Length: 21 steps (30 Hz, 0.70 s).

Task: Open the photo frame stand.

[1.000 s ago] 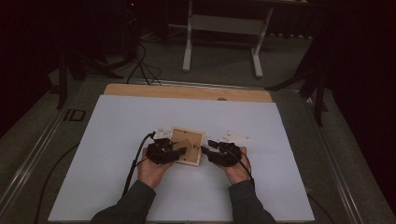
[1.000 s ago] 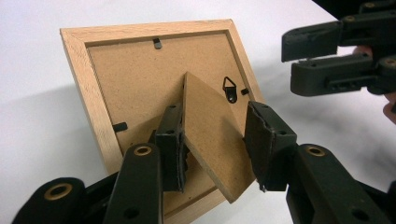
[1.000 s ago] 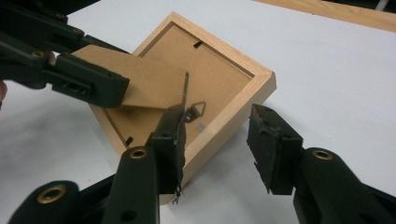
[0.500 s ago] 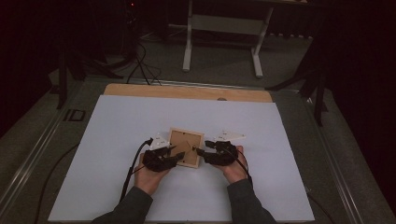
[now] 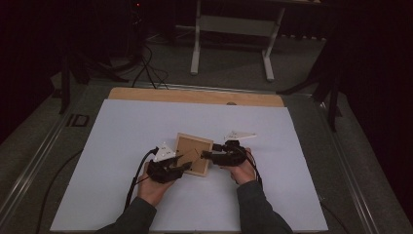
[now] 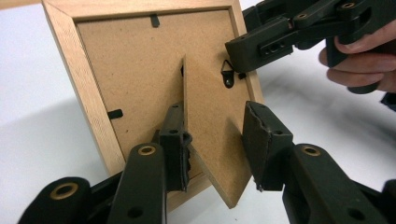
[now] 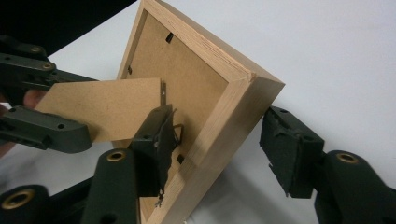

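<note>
Two tools flanking picture frame [image 5: 194,154], left tool [image 6: 219,149] straddling stand [image 6: 212,140], right tool [image 7: 219,149] spread around frame's edge.

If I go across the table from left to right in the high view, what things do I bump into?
Left gripper → wooden picture frame, lying face down → right gripper, all on the white table.

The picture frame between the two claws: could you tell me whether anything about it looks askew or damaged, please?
No damage shows. The picture frame lies back-up, tilted off the white table sheet, and its fibreboard stand flap is swung out between the left claw's jaws.
</note>
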Each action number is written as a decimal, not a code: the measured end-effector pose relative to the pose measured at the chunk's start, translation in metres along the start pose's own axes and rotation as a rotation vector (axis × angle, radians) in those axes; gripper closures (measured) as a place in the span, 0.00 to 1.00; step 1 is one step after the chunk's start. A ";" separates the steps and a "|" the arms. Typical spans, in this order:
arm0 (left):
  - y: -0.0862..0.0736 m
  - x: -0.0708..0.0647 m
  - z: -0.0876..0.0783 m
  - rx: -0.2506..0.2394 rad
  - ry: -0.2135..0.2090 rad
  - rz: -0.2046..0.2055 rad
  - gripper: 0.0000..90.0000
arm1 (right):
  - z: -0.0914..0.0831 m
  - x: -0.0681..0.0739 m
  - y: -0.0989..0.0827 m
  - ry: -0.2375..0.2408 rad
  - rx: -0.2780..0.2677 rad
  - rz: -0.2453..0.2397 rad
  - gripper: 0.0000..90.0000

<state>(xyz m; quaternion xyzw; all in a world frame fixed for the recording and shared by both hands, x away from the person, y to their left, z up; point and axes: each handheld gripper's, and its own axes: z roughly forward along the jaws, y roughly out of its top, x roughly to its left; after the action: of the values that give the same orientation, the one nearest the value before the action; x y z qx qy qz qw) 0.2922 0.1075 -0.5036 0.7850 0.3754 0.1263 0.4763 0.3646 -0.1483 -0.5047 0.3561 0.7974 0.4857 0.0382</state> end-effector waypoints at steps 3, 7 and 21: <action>-0.001 0.001 -0.001 0.001 -0.007 0.003 0.70 | 0.003 -0.001 0.001 0.015 0.004 -0.001 0.50; -0.001 0.003 -0.003 0.012 -0.017 0.006 0.70 | 0.005 0.001 0.003 0.021 0.011 -0.018 0.50; -0.003 -0.002 0.004 0.067 -0.002 0.050 0.74 | -0.006 0.026 0.013 -0.108 -0.028 -0.171 0.60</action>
<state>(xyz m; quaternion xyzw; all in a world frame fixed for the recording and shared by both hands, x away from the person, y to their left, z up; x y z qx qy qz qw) 0.2916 0.1038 -0.5079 0.8097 0.3592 0.1249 0.4469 0.3502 -0.1337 -0.4835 0.3119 0.8148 0.4718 0.1272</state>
